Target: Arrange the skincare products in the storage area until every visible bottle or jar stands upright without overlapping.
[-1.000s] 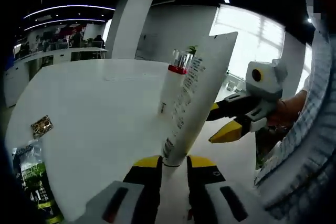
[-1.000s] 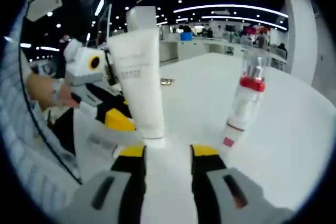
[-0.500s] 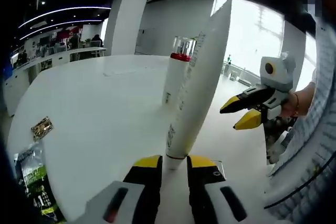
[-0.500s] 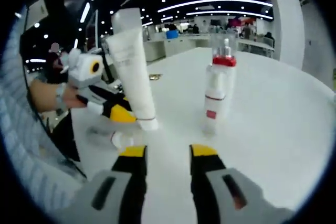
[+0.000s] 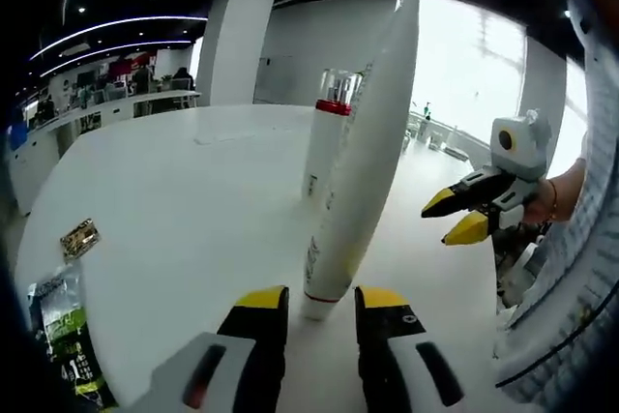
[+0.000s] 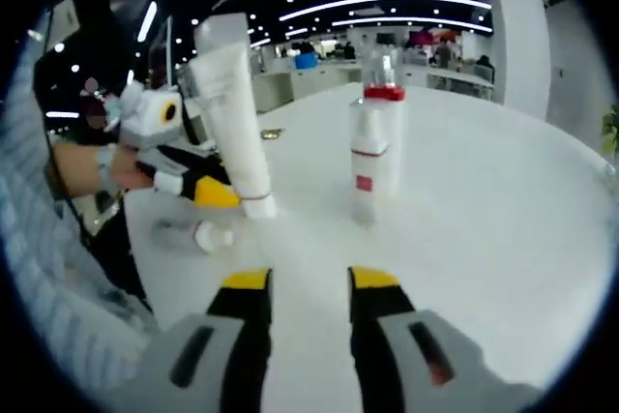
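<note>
Tube stands mid-frame beside the bottle; both grippers' jaws are open, empty. Next probably righting the small bottle lying lower left.

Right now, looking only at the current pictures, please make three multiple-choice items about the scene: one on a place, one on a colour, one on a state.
1. Where does the small clear bottle lie?
A. On the table near the base of the white tube
B. On top of the pump bottle
C. Inside a basket

2. What colour is the collar of the pump bottle?
A. Green
B. Red
C. Blue

3. How does the white tube stand?
A. Flat on its side
B. Cap down on the white table, leaning a little
C. Lifted clear of the table by the right gripper

Answers: 1 A, the right gripper view shows it on its side beside the tube's cap. 2 B, a red ring sits under the clear cap in both views. 3 B, the cap touches the table in front of the left gripper; the right gripper is away from it.
</note>
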The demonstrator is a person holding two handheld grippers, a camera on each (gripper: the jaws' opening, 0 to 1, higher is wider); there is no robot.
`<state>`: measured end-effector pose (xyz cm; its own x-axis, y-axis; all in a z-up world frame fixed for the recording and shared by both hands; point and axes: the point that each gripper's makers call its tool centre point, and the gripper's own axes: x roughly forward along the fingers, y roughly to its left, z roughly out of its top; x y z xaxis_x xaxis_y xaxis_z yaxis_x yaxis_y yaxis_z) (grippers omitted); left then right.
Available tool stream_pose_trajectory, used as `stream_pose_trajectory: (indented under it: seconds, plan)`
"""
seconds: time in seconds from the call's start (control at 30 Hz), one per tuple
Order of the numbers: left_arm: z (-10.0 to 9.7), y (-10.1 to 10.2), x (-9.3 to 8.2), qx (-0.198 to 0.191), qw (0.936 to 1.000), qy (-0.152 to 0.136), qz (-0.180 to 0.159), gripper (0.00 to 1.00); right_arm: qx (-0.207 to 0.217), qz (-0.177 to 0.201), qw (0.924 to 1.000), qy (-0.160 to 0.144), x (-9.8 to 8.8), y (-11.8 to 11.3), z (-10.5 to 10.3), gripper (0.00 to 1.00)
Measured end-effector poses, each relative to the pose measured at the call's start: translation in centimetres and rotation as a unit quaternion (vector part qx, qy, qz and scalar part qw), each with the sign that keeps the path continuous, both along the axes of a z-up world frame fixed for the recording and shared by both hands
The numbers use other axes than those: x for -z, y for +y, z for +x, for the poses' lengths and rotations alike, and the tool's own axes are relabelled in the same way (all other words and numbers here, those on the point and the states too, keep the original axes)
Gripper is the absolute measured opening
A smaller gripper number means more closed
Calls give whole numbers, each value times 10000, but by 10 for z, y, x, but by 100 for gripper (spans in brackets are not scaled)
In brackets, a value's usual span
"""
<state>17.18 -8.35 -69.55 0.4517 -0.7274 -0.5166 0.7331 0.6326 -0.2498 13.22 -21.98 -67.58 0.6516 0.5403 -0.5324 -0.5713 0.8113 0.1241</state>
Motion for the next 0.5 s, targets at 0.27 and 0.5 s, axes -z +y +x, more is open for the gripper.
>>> stream_pose_trajectory:
  seconds: [0.27, 0.5]
  plan:
    - [-2, 2, 2, -411, 9991, 139, 36, 27, 44, -80, 9999, -60, 2, -35, 0, 29]
    - [-5, -1, -3, -731, 9970, -38, 249, 24, -7, -67, 9997, -244, -1, -74, 1, 29]
